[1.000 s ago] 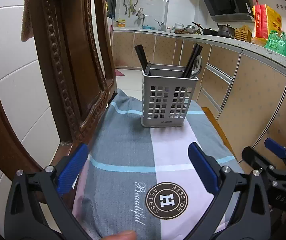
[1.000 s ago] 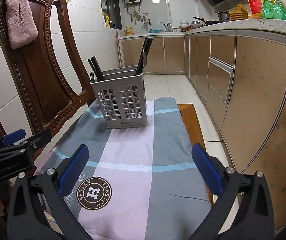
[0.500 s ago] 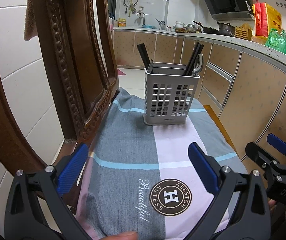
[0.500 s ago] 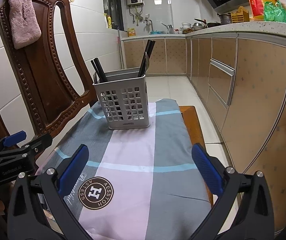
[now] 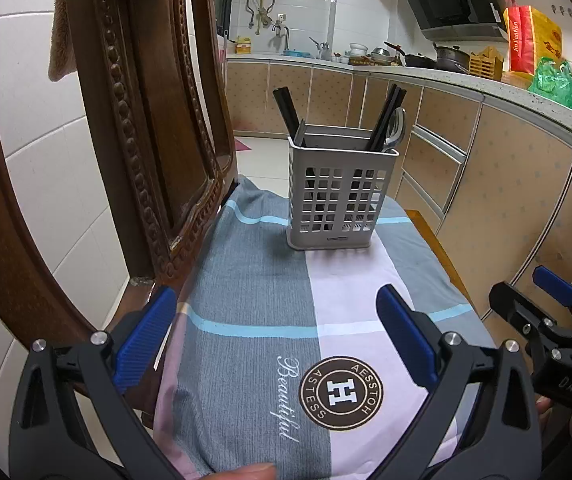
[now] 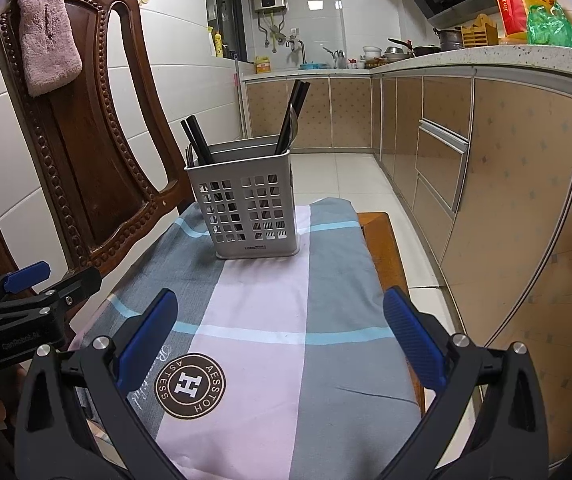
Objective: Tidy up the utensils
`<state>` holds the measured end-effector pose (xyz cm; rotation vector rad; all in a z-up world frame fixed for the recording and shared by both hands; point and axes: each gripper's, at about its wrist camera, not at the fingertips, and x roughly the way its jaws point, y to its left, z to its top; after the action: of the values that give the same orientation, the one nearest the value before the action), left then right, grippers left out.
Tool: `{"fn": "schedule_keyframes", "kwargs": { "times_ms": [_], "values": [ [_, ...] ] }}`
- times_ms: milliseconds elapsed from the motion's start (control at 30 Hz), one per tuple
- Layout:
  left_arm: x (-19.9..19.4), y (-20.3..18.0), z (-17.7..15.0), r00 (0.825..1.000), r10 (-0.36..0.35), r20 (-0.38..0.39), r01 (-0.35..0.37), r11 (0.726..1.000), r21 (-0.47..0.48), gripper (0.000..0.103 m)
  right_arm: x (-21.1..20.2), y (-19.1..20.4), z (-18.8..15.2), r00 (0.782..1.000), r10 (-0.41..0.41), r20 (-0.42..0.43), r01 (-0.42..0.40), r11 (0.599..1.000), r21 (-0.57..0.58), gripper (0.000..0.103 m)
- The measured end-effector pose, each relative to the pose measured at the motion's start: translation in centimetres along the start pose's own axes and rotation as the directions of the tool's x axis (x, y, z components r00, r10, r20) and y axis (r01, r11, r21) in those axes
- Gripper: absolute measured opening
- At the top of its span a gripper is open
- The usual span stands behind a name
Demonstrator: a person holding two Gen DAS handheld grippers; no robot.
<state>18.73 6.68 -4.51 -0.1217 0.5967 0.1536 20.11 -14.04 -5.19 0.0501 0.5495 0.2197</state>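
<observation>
The left gripper (image 5: 276,334) hangs low over a checked cloth (image 5: 254,292), its blue-padded fingers spread wide with nothing between them. The right gripper (image 6: 282,330) hovers level with it, just to its right, likewise spread and empty. Ahead of both, well beyond the fingertips, a grey slotted utensil holder (image 5: 339,196) stands upright on the far part of the cloth. Black chopsticks (image 5: 387,114) and a metal spoon (image 5: 397,126) lean in its right side; more dark chopsticks (image 5: 287,114) lean in its left. A carved wooden chair back (image 6: 66,140) rises to the left of the grippers, kitchen cabinets (image 6: 505,184) to their right.
</observation>
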Motion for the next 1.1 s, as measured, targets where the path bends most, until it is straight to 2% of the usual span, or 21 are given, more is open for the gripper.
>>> {"fn": "schedule_keyframes", "kwargs": {
  "times_ms": [1100],
  "values": [
    [0.07,-0.06,-0.18,1.000,-0.021,-0.014,0.021,1.000,-0.003,0.099,-0.13,-0.06,0.09,1.000,-0.006,0.002,0.006,1.000,-0.005,0.100]
  ]
}}
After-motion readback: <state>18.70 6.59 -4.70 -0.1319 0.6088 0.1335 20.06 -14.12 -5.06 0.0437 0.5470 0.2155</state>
